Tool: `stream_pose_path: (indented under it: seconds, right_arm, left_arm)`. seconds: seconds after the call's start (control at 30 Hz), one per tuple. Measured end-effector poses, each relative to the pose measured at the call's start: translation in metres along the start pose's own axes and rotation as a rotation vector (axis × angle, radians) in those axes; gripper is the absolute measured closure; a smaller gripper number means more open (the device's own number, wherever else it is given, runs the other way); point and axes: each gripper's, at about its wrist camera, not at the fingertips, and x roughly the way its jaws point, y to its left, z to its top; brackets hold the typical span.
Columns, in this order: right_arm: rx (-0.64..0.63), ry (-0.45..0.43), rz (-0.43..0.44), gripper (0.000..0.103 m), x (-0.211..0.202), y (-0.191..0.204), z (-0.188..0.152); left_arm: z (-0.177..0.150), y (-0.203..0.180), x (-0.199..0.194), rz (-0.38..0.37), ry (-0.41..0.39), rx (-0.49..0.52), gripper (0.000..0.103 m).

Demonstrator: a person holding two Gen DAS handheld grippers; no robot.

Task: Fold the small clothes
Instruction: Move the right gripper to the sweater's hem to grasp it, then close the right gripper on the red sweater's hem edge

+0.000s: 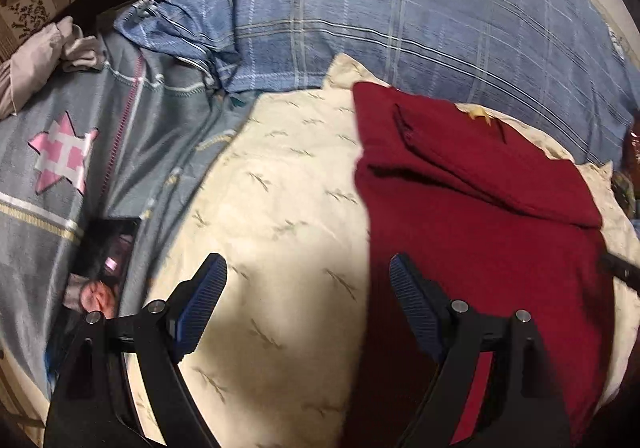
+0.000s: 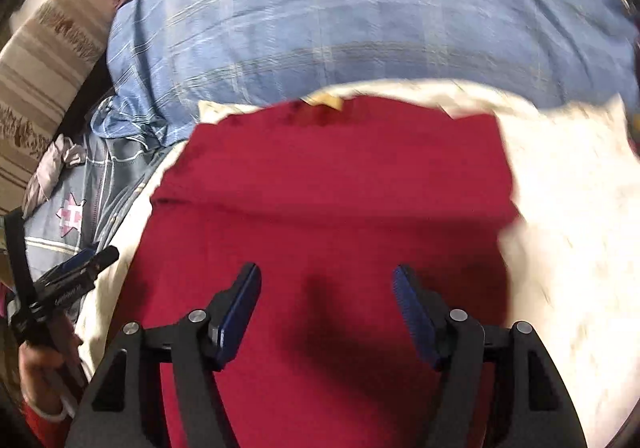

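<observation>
Hovering over the red garment (image 2: 328,208), the right gripper (image 2: 326,312) has its jaws apart and nothing between them; the cloth fills the centre of the right wrist frame, directly ahead of and beneath the tips. Left gripper (image 1: 308,304), jaws also apart and empty, sits over the cream pillow (image 1: 280,188), with the garment's left edge just by its right finger. Garment's long axis runs bottom to top of frame, a folded flap at the far end. Right hand judged nearer. No containers visible.
</observation>
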Motion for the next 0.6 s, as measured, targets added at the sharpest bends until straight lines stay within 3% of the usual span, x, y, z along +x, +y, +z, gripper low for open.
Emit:
stream_pose_path:
  seconds: [0.27,0.43,0.6]
  right_arm:
    - [0.124,0.072,0.035,0.028,-0.041,-0.048,-0.068]
    - [0.158,0.095,0.08,0.028,-0.065,-0.063,-0.095]
    - [0.183,0.127,0.155,0.028,-0.076,-0.072,-0.121]
  left_arm:
    - [-0.019,-0.015,-0.022,-0.037,0.023,0.056,0.019]
    - [-0.051,-0.01,-0.042,-0.105,0.094,0.072,0.019]
    - [-0.084,-0.007,-0.052,-0.115,0.158,0.092,0.019]
